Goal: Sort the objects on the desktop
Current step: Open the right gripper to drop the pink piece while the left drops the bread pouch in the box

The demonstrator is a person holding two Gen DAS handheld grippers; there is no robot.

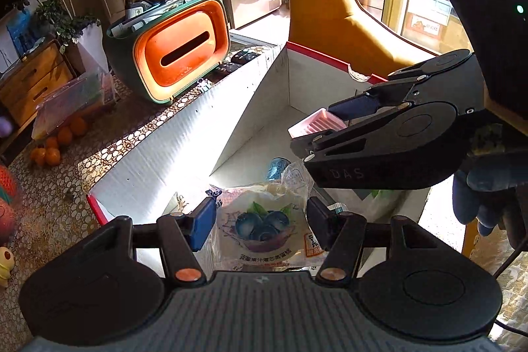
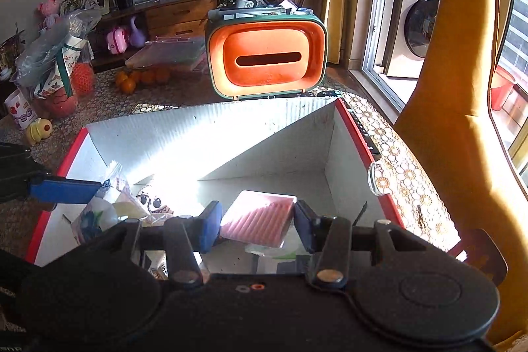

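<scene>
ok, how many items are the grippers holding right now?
2: blueberry snack packet in the left gripper, pink ridged box in the right gripper, both over the open box.

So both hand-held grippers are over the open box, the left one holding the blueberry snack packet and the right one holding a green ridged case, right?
Not quite: the right hand-held gripper holds a pink ridged case, not green, as the right wrist view shows. The left hand-held gripper does hold the blueberry snack packet over the box.

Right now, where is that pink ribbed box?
The pink ribbed box is clamped in the right gripper, held over the open red-rimmed cardboard box, right of the blueberry snack packet in the left gripper.
</scene>
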